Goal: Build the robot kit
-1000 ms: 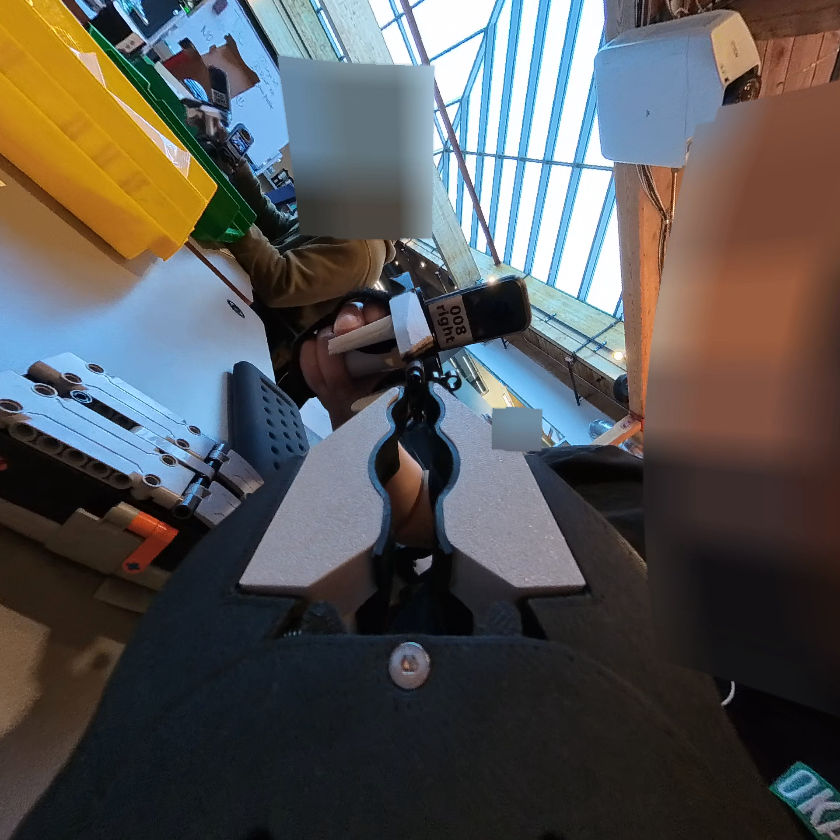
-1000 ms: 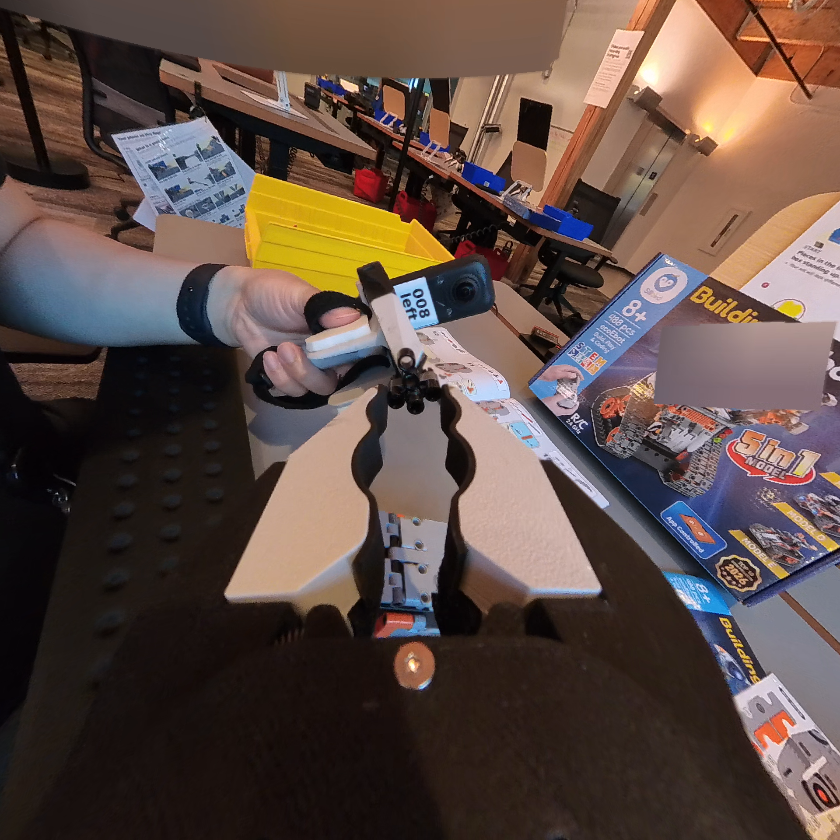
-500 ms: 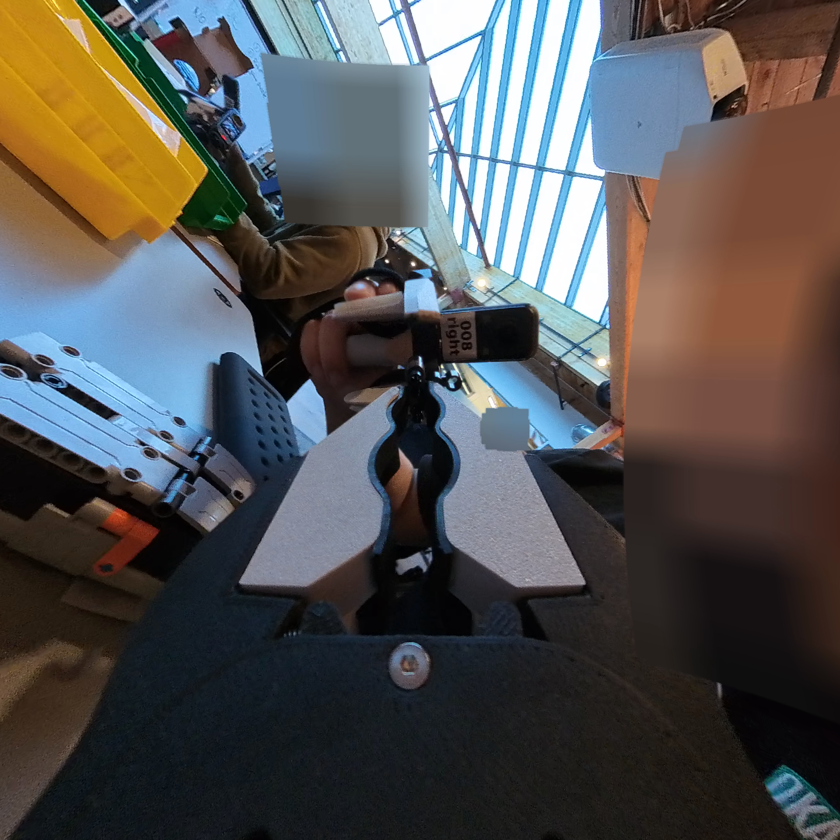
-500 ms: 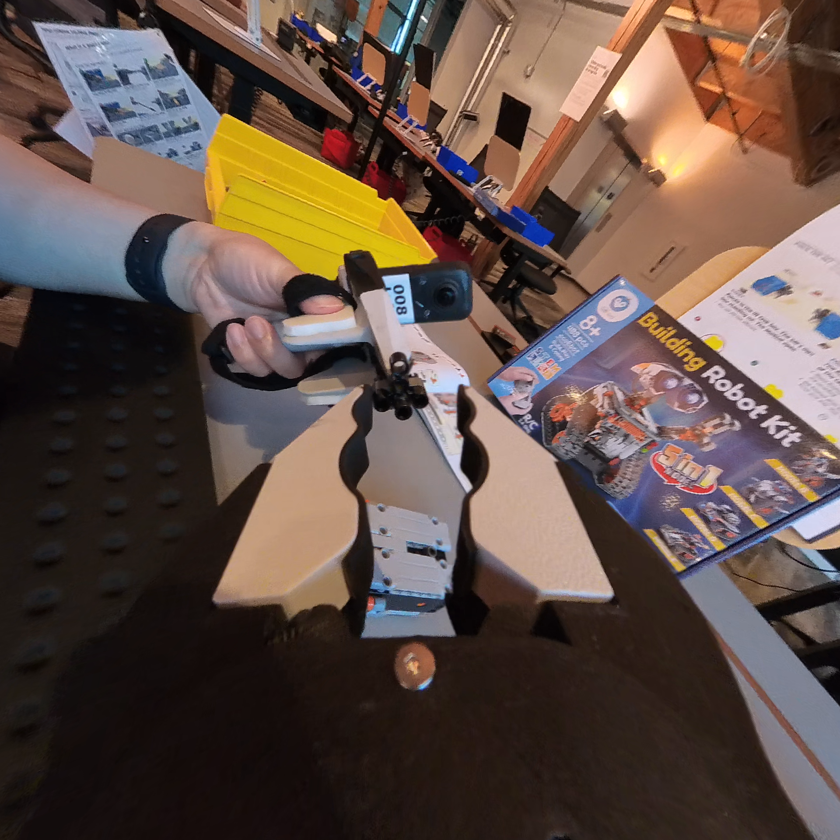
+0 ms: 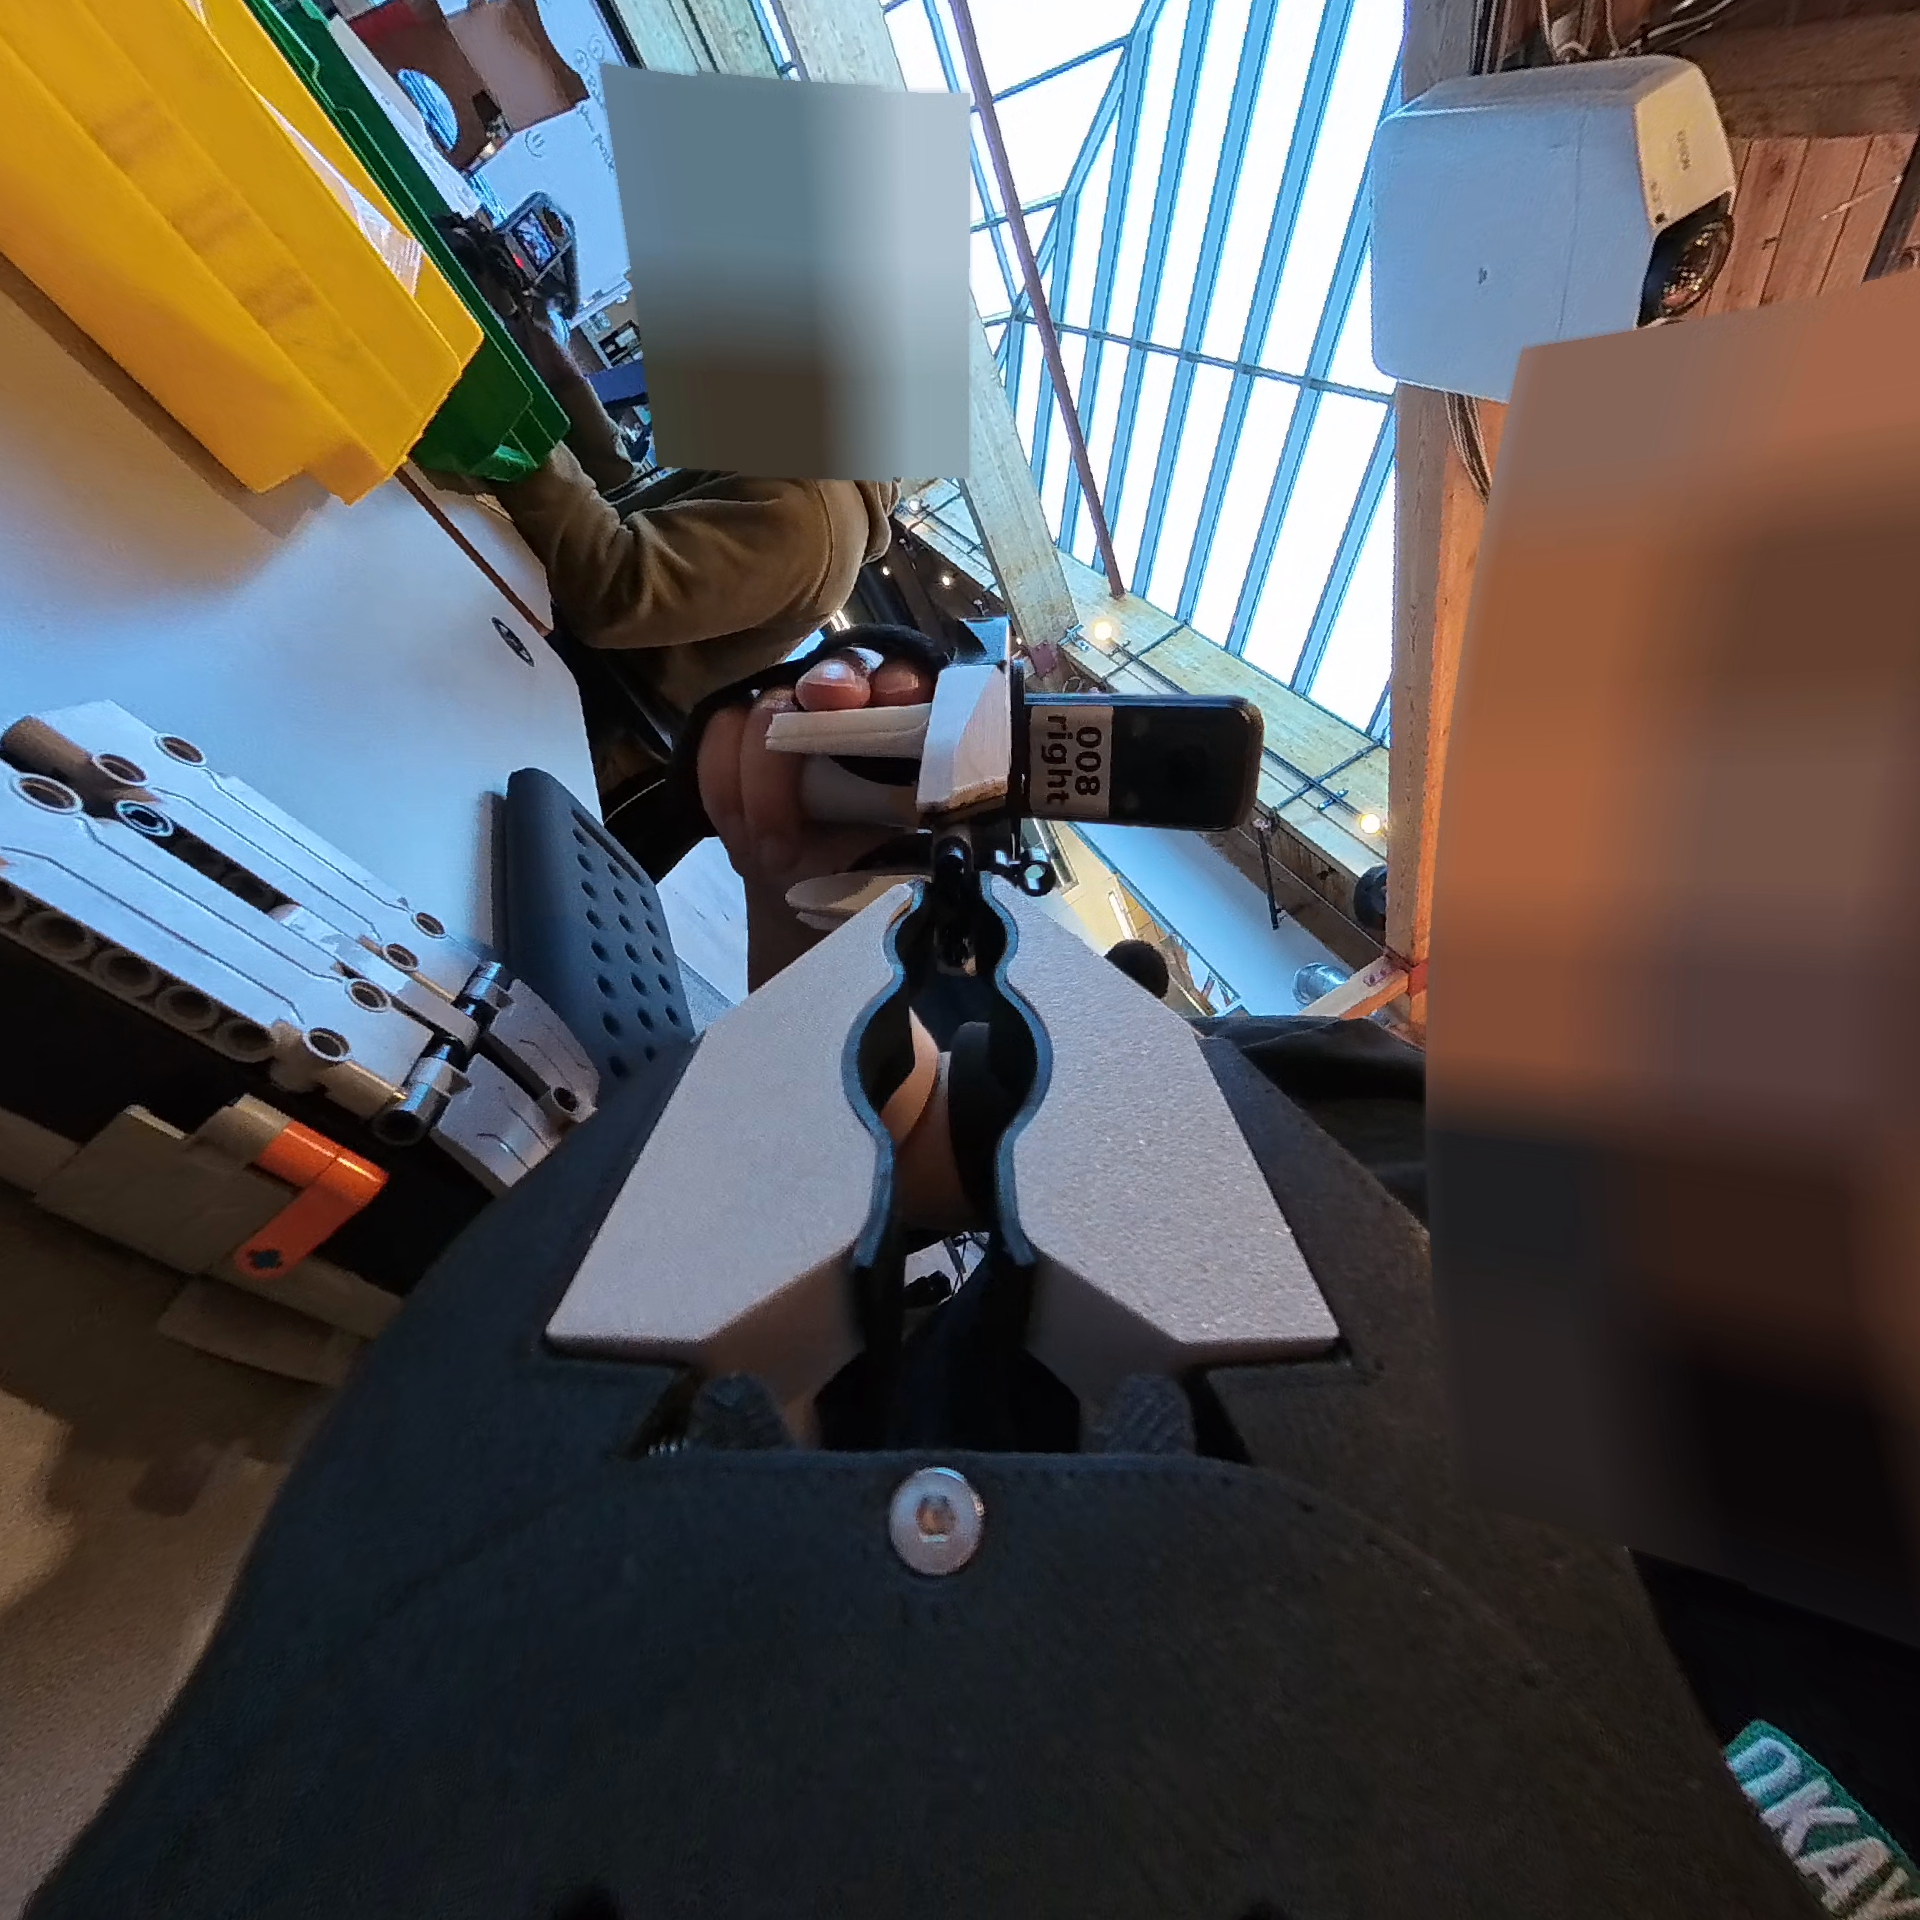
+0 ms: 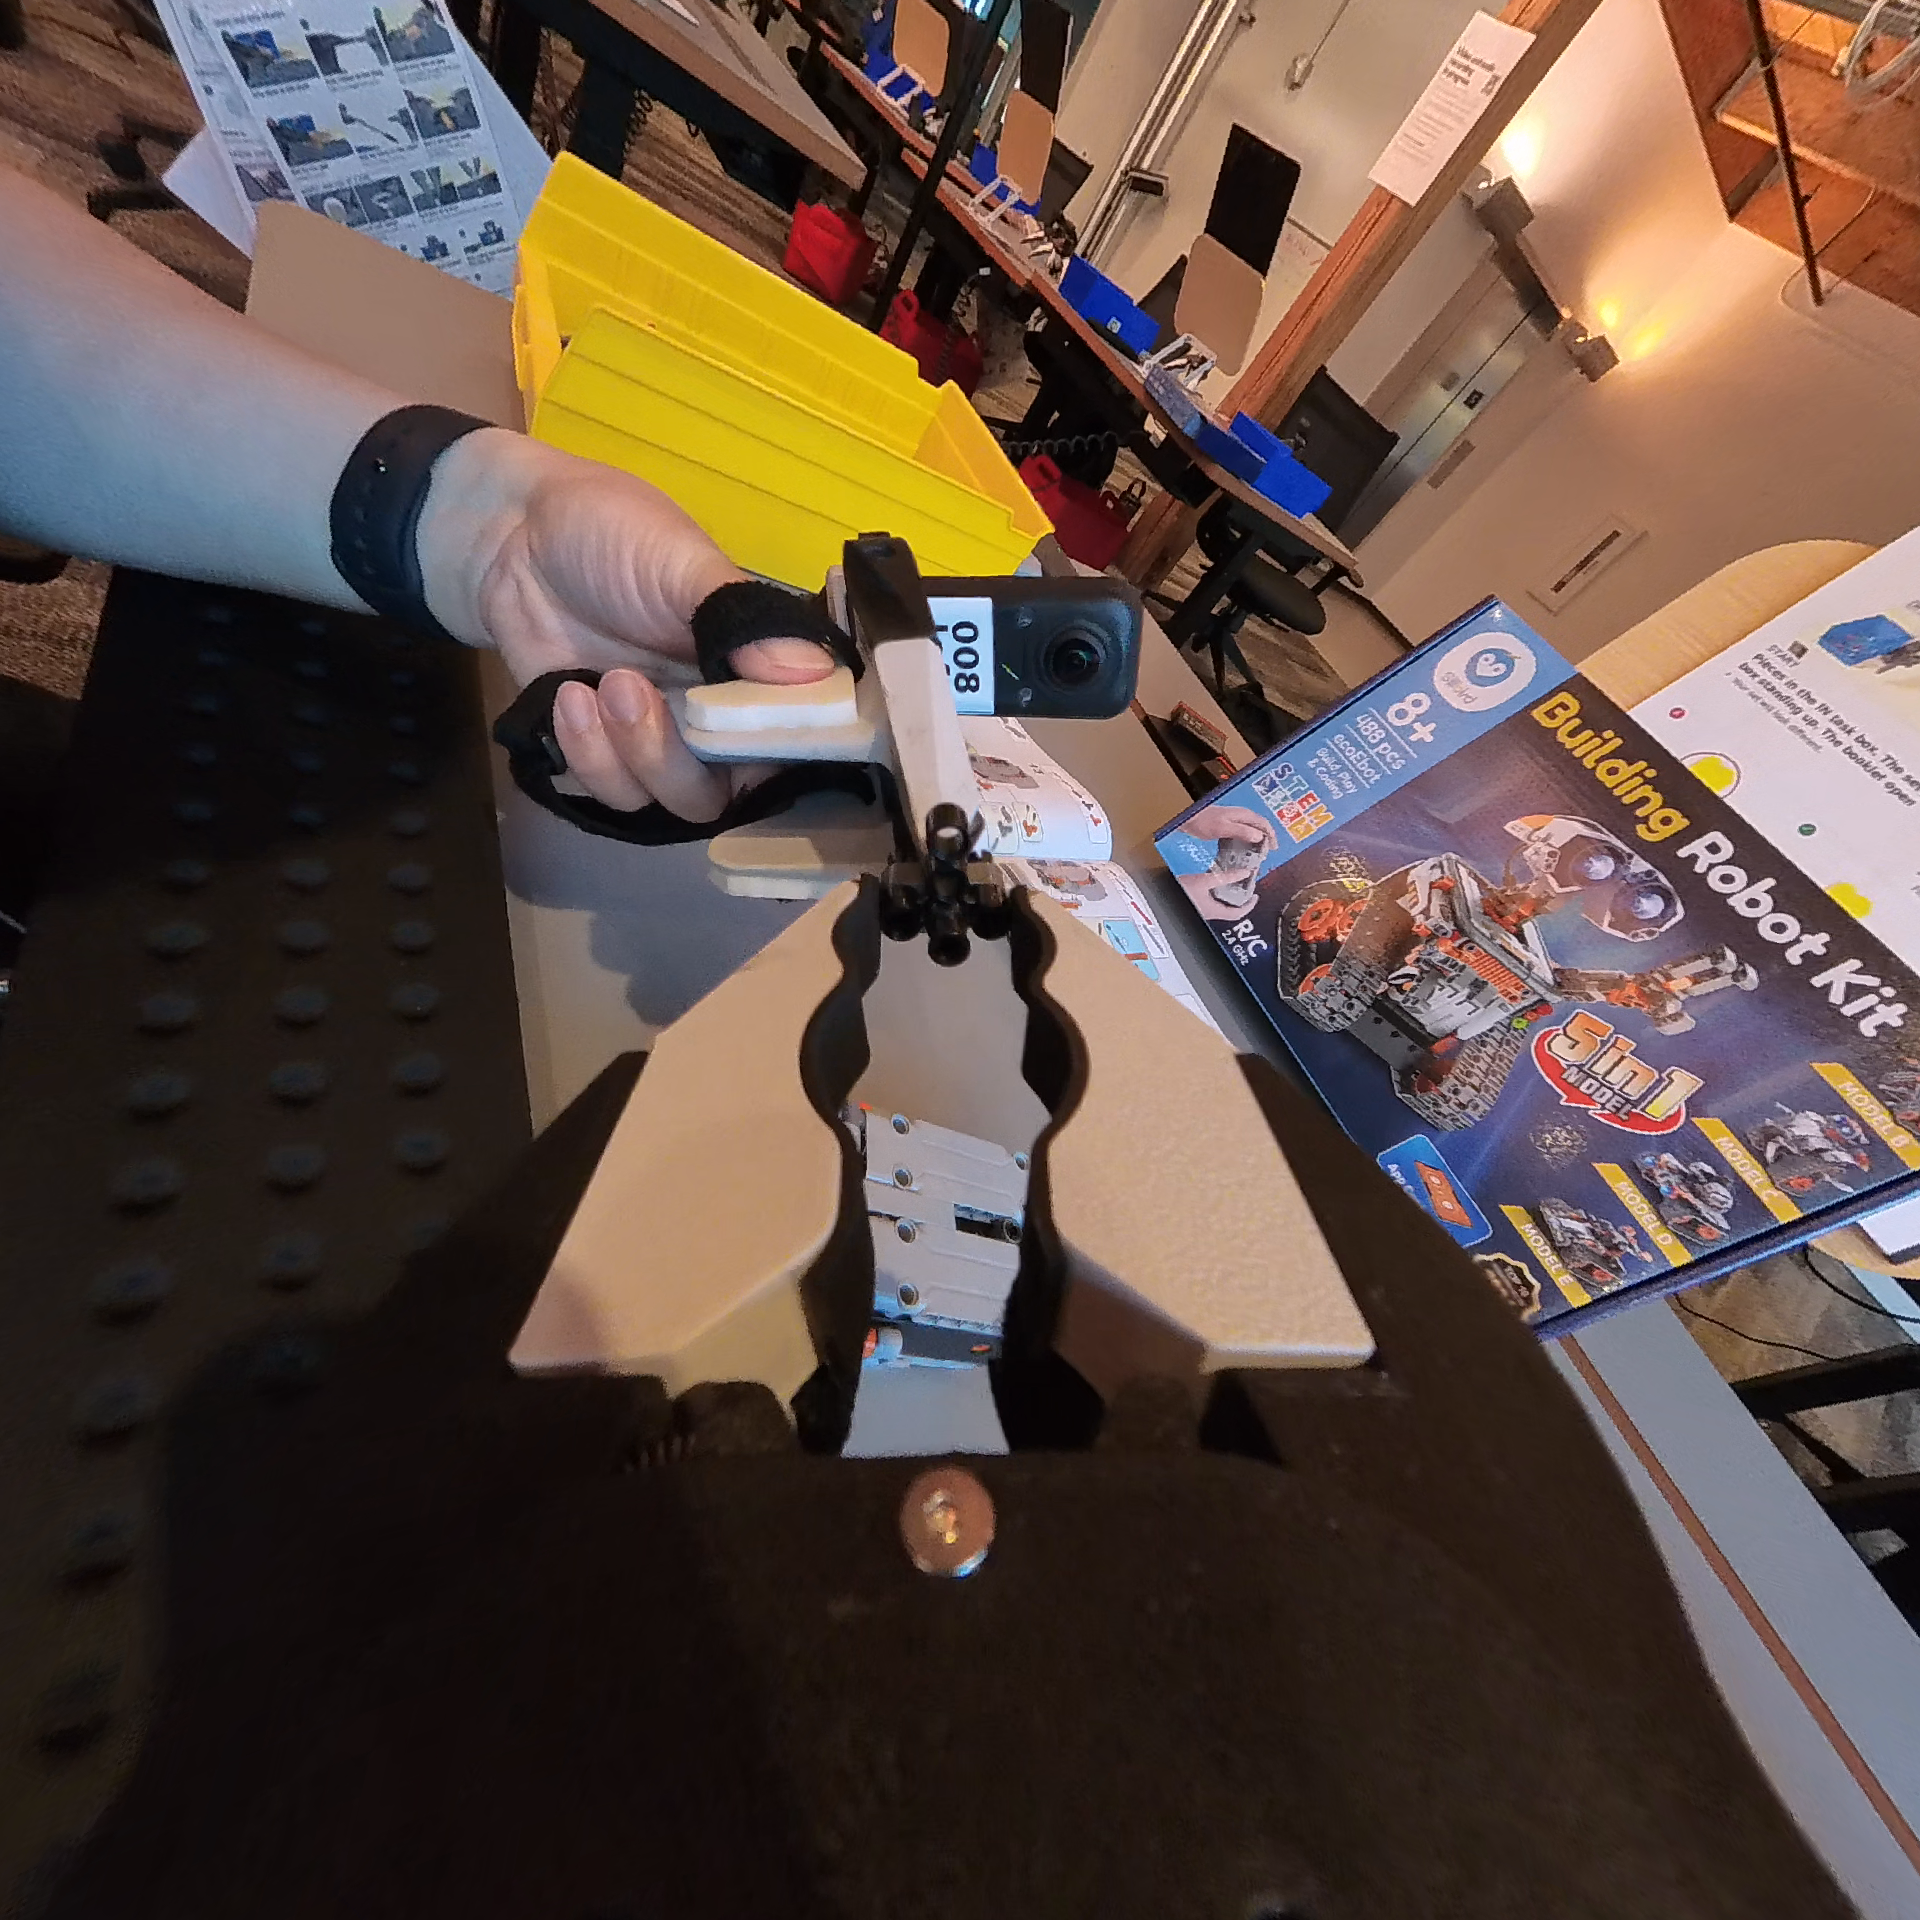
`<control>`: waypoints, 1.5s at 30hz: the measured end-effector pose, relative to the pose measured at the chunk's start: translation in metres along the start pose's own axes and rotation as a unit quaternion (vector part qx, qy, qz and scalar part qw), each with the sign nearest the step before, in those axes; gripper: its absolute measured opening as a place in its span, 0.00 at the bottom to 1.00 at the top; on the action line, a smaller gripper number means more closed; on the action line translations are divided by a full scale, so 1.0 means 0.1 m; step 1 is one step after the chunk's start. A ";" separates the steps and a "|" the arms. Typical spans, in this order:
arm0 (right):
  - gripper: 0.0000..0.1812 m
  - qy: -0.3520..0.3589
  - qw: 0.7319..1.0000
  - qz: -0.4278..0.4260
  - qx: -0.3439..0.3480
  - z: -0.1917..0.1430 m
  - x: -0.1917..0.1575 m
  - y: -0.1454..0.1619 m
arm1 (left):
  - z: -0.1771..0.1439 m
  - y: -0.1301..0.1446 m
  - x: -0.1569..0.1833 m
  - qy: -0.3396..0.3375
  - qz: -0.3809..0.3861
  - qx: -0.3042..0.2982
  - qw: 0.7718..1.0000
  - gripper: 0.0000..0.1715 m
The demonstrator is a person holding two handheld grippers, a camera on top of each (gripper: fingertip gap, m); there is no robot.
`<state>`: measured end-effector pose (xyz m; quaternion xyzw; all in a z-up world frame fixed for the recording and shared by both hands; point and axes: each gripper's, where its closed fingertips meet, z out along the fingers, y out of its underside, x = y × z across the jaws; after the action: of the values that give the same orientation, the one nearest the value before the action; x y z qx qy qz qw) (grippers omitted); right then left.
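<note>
Now black connector (image 6: 940, 894) gripped between both near-closed jaws, held over worktop (image 6: 644, 935); right gripper (image 6: 943, 920) tilted since earlier.

Plenty of print about, none repeated here. Left wrist view: white sticker (image 5: 1075, 766) on the black camera (image 5: 1174, 764) at centre, lettered green patch (image 5: 1818, 1829) lower right. Right wrist view: second sticker (image 6: 961, 655) mid-frame, printed blue box (image 6: 1558, 987) at right, sheet (image 6: 353, 125) upper left, notice (image 6: 1449, 99) upper right.
</note>
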<state>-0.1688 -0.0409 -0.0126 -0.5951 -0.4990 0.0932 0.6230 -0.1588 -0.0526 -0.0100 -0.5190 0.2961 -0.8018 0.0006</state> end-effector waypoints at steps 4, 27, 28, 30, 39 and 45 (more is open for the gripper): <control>0.12 -0.003 1.000 -0.005 0.002 -0.02 -0.03 0.00 | 0.02 0.03 0.01 0.010 -0.005 -0.010 1.000 0.02; 0.12 0.106 0.987 0.124 -0.003 -0.83 0.10 0.50 | -0.74 0.12 -0.96 -0.303 0.703 -0.504 0.399 0.44; 0.12 0.107 0.986 0.126 -0.007 -0.84 0.09 0.52 | -0.77 0.10 -0.99 -0.289 0.719 -0.518 0.362 0.48; 0.12 0.106 0.986 0.132 -0.012 -0.86 0.06 0.56 | -0.78 0.04 -1.05 -0.251 0.758 -0.537 0.271 0.47; 0.12 0.106 0.969 0.194 -0.110 -0.85 -0.03 1.00 | -0.56 -0.08 -1.09 -0.149 0.694 -0.636 0.304 0.54; 0.12 0.039 0.942 0.218 -0.253 -0.76 -0.03 1.53 | -0.55 0.06 -1.19 -0.146 0.666 -0.640 0.355 0.49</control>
<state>-0.0412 -0.0497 -0.1263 -0.8304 -0.3396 0.0745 0.4353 -0.1514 0.0055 -0.1270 -0.1043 0.9637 -0.0186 0.2451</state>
